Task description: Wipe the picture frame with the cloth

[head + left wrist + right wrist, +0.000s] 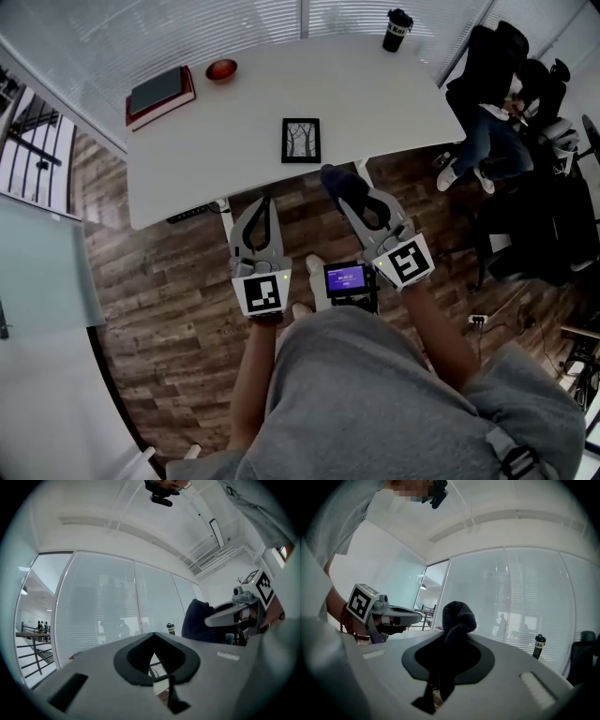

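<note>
Our right gripper [352, 193] has its jaws clamped on the dark cloth [336, 178]. The left gripper [261, 204] has its jaws closed on nothing. The picture frame [301, 141] lies loose mid-bench [394, 103], so we judge wiping could push it sliding, or the bunched cloth could slip out.

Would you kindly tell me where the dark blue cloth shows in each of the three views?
Head view: the dark blue cloth sits just below centre, at the right tool's tip.
Left gripper view: cloth right of centre, beside the right tool.
Right gripper view: cloth at centre, clamped in the tool.
Shared landmark: the black lidded cup.
</note>
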`<state>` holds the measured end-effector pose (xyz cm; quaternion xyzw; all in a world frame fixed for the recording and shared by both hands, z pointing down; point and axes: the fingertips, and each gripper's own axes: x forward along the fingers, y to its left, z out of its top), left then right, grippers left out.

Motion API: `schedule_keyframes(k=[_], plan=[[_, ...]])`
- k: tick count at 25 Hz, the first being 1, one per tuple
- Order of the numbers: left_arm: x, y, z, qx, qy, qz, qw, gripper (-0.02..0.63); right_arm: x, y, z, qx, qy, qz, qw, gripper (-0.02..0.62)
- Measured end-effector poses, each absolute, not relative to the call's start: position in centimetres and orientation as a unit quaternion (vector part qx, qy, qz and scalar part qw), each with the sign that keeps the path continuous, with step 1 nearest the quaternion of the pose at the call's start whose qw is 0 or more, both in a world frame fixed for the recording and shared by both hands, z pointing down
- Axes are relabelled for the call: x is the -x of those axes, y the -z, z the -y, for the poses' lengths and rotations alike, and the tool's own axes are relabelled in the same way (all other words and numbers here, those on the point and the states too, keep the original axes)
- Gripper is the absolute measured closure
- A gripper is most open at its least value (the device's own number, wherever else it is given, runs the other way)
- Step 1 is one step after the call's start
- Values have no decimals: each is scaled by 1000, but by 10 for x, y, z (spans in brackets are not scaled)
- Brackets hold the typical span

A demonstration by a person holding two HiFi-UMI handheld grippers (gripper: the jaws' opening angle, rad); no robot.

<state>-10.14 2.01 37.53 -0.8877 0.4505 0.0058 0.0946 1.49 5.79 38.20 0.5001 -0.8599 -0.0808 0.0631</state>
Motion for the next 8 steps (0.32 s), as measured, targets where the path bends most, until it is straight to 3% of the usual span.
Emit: schedule_keyframes(k=[8], plan=[[94, -381, -41, 893, -8, -439, 98, 606, -23, -388, -77, -503, 69, 858, 73, 540]])
